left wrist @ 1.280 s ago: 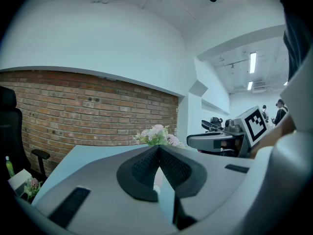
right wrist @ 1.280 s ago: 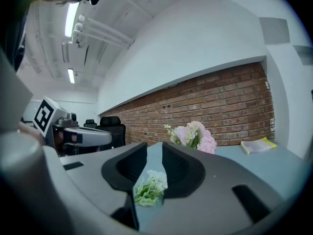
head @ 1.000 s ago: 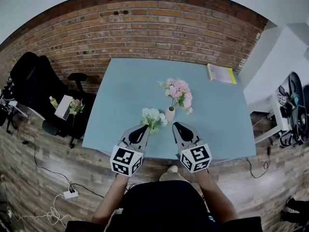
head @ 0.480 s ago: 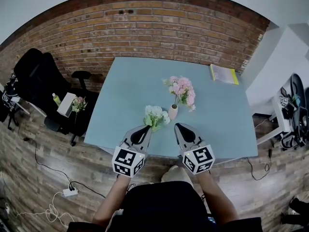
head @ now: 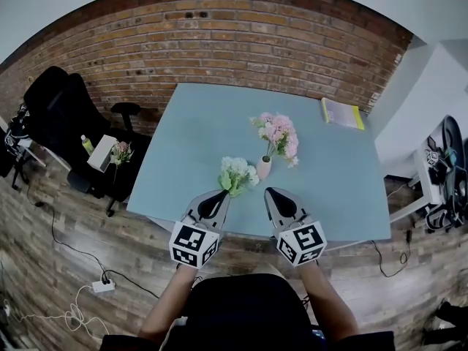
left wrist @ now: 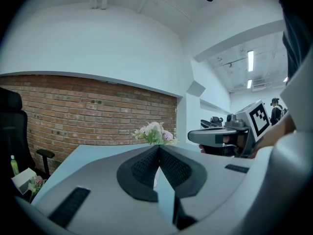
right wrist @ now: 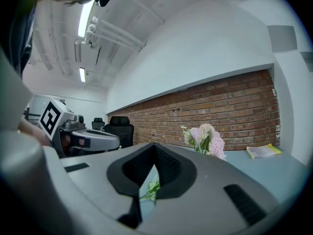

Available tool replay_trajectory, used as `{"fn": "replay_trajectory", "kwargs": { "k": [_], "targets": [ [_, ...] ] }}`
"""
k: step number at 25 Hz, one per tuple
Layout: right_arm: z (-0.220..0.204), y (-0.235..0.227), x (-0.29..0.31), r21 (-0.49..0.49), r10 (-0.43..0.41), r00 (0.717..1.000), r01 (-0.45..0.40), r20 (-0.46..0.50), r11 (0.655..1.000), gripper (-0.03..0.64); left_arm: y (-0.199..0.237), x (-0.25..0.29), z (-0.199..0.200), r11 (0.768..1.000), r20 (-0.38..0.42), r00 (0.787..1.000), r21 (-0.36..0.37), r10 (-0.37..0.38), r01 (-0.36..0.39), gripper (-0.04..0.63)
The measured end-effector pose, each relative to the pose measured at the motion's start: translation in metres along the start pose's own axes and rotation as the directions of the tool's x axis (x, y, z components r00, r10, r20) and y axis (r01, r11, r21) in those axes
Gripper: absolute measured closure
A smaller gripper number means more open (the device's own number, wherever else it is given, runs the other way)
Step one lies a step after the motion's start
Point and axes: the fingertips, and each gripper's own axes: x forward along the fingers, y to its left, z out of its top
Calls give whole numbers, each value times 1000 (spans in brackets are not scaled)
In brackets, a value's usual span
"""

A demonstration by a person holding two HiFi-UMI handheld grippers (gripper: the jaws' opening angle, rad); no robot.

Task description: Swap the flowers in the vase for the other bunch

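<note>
One vase (head: pixel 263 168) stands mid-table (head: pixel 197 123) toward the near edge and holds one pink bunch (head: pixel 278 134). One white bunch (head: pixel 235 175) sits just beside it. One yellow book (head: pixel 342 113) lies at the far right corner. The left gripper (head: pixel 219 194) and right gripper (head: pixel 269 193) are at the near edge, both with fingers together and empty.

The left gripper (head: pixel 221 193) and the right gripper (head: pixel 270 191) have drawn back slightly toward the person; the vase (head: pixel 264 169) and the white bunch (head: pixel 238 174) now sit a touch farther ahead of their tips.
</note>
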Motion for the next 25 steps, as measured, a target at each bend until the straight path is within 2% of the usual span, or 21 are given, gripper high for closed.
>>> {"fn": "replay_trajectory", "kwargs": {
  "k": [18, 25],
  "targets": [
    [14, -11, -23, -3, 86, 996, -86, 26, 996, 604, -34, 11, 11, 999, 19, 999, 2, 49, -49, 586],
    [18, -12, -33, -7, 120, 993, -120, 20, 993, 604, -42, 8, 13, 996, 15, 996, -7, 89, -89, 586]
  ]
}}
